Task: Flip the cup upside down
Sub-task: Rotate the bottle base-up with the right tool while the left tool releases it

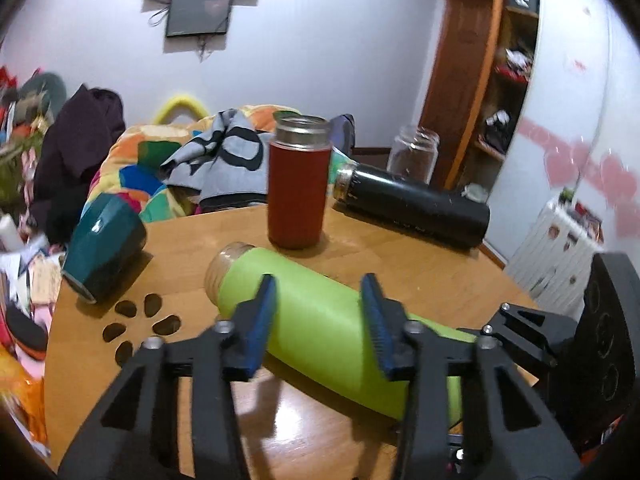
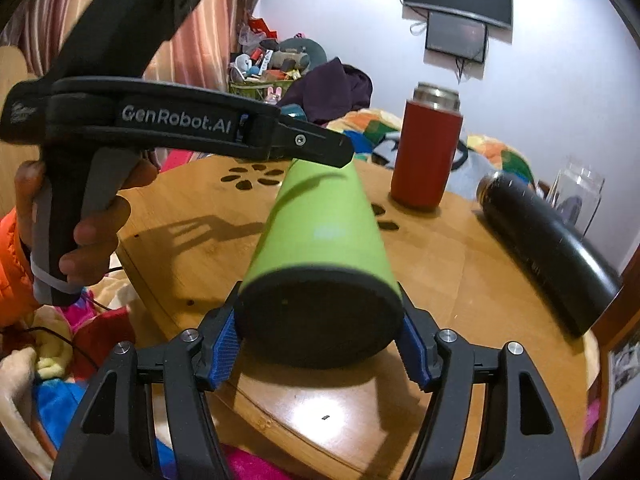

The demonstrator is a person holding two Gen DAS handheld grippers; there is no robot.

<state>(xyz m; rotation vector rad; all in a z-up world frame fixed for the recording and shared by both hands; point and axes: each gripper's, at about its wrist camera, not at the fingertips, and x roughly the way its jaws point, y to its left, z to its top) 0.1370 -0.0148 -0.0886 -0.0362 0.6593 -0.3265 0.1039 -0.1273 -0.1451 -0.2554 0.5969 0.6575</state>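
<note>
The lime-green flask (image 2: 320,216) lies on its side near the red flask (image 2: 426,148), right gripper (image 2: 320,350) clamping its base, left gripper (image 1: 318,320) wide above its middle; a squarer grip should prevent slipping when upending.

Matt lime-green cup (image 1: 320,320) w/ metal neck, glossy wood table (image 1: 400,272), ribbed blue plastic jaws.

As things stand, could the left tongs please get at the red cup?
Probably yes: the red cup stands upright beyond the left tongs, but the lying green bottle is between their open jaws, so they would need to lift over it.
</note>
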